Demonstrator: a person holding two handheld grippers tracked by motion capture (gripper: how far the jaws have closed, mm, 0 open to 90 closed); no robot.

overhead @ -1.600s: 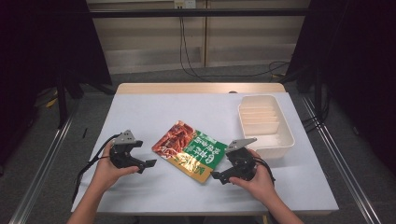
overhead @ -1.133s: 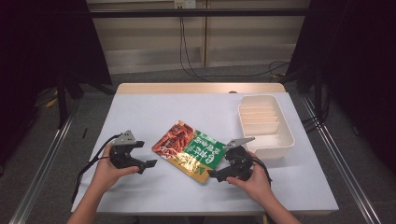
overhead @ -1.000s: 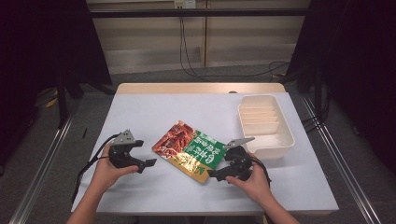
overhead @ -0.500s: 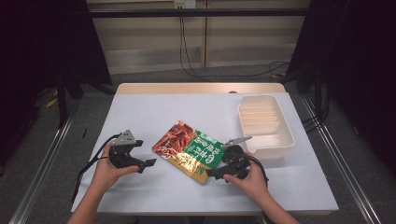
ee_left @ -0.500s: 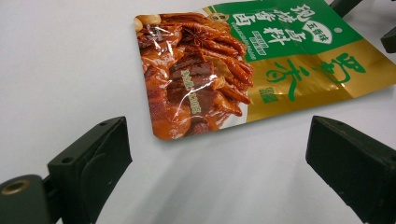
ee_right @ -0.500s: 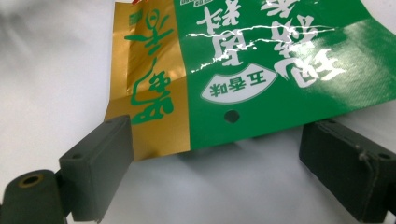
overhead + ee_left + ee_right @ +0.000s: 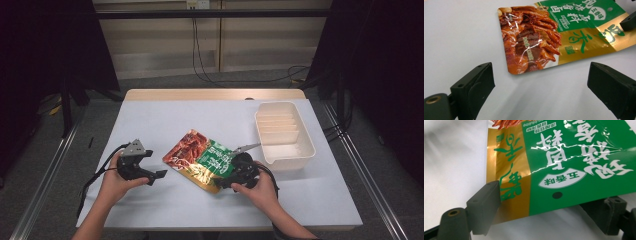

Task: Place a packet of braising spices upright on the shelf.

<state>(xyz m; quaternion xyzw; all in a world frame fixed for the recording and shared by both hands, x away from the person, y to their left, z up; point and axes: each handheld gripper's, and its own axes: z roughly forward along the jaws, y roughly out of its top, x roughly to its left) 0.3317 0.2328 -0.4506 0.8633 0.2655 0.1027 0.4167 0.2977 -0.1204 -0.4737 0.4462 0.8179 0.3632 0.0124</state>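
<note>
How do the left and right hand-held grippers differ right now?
The right hand-held gripper has the snack pouch edge between its jaws, one above and one under it; they have just been closing. The left hand-held gripper stands wide open beside the pouch, apart from it. Both sit low over the table.

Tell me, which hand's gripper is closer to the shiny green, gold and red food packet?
The right. The right gripper is at the shiny green, gold and red food packet, its closing fingers straddling the packet's edge. The left gripper is open, short of the opposite end.
</note>
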